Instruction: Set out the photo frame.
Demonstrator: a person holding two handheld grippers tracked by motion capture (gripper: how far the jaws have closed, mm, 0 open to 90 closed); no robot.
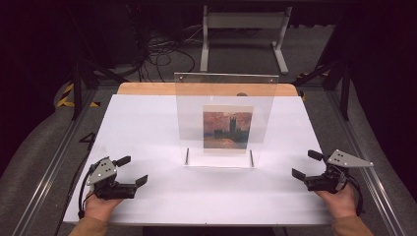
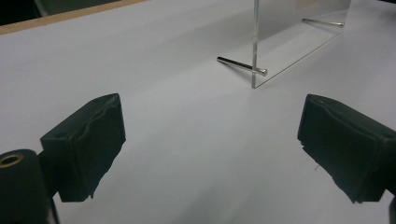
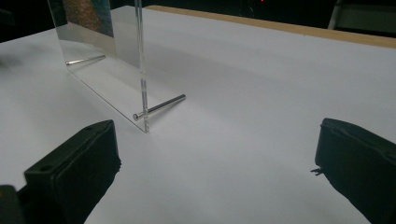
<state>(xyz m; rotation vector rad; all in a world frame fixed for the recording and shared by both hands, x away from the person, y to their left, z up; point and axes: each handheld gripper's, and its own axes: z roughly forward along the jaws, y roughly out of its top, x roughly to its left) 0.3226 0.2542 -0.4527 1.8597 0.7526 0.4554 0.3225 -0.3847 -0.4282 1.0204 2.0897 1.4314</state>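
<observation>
**Clear frame stands between two open grippers**

An upright acrylic picture frame [image 1: 223, 118] stands near the middle of the white table [image 1: 147, 128], holding one painted print [image 1: 227, 129] of a dark building under a reddish sky. The left gripper [image 1: 132, 171] sits low at the near-left edge and the right gripper [image 1: 306, 165] at the near-right edge; the frame lies between them and farther back, well apart from both. Neither gripper touches it. Both pairs of jaws stand wide apart with only bare tabletop between them.

By count: one frame, one print, two grippers, two hands, and two metal foot pins [image 1: 187, 155] through the frame's bottom corners. Two small screws show at the frame's top corners.

The high view shows the print's face and the whole frame. The left gripper view shows the frame's thin edge [image 2: 255, 46] and one pin [image 2: 240, 65] seen close, crossing the pane just above the table. The right gripper view shows the opposite edge [image 3: 141, 60] with its pin [image 3: 159, 107], plus a strip of the print at the top left.
</observation>
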